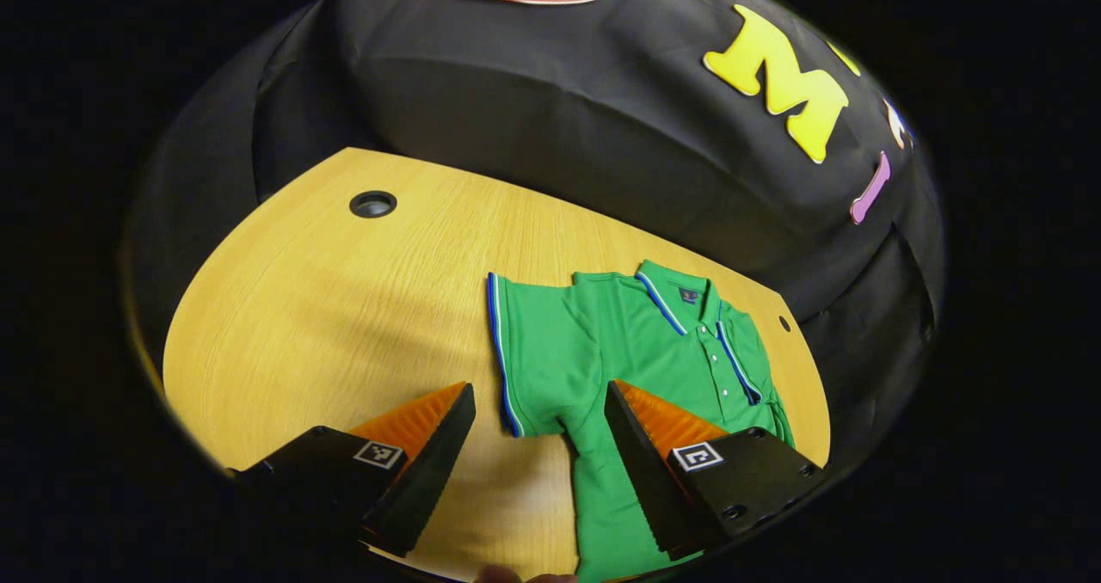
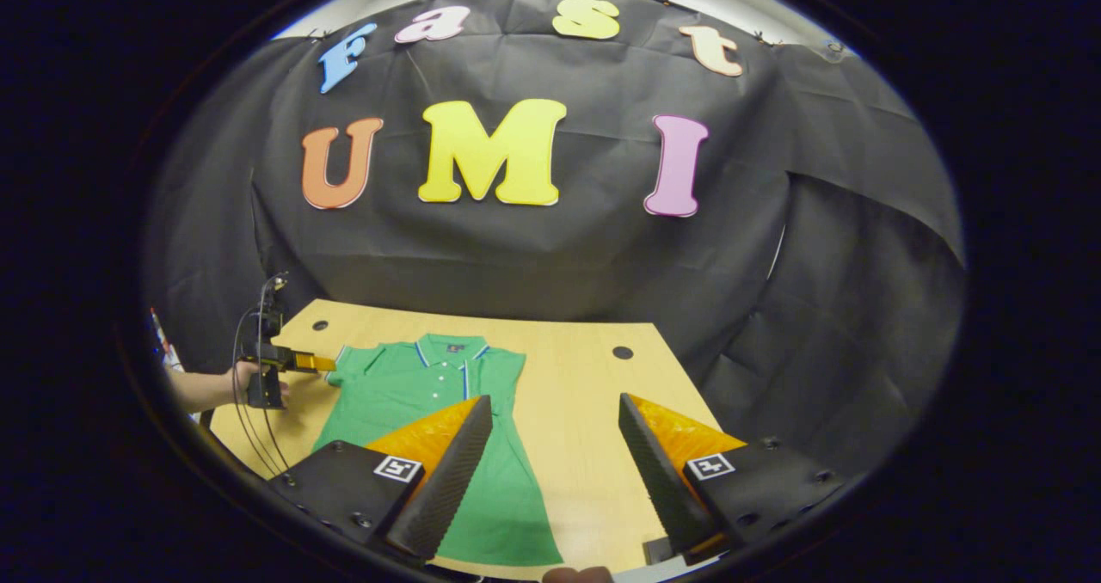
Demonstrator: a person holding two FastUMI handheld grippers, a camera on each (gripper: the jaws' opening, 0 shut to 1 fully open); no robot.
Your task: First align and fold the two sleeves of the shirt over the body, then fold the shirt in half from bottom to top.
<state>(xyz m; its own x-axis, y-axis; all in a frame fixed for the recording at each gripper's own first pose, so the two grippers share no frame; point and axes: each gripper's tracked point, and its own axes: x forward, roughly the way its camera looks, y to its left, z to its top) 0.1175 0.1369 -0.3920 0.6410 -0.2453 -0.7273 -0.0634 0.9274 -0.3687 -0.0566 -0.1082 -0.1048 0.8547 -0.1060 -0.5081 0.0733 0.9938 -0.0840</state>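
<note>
Wooden counter [image 1: 344, 308] carrying a soft green shirt [image 1: 619, 351].
Hovering with both tongs [image 1: 538, 471] [image 2: 555, 471] apart; likely floppy, so pinching the sleeve [image 1: 533, 351] edge.

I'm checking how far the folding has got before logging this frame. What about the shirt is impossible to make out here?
- Shirt hem: in the left gripper view, cut off at the bottom edge and behind the left hand-held gripper.
- Far sleeve: bunched at the shirt's edge; folded or not is unclear.
- Lower body, right gripper view: partly behind the right hand-held gripper.
- Collar label: too small.
</note>
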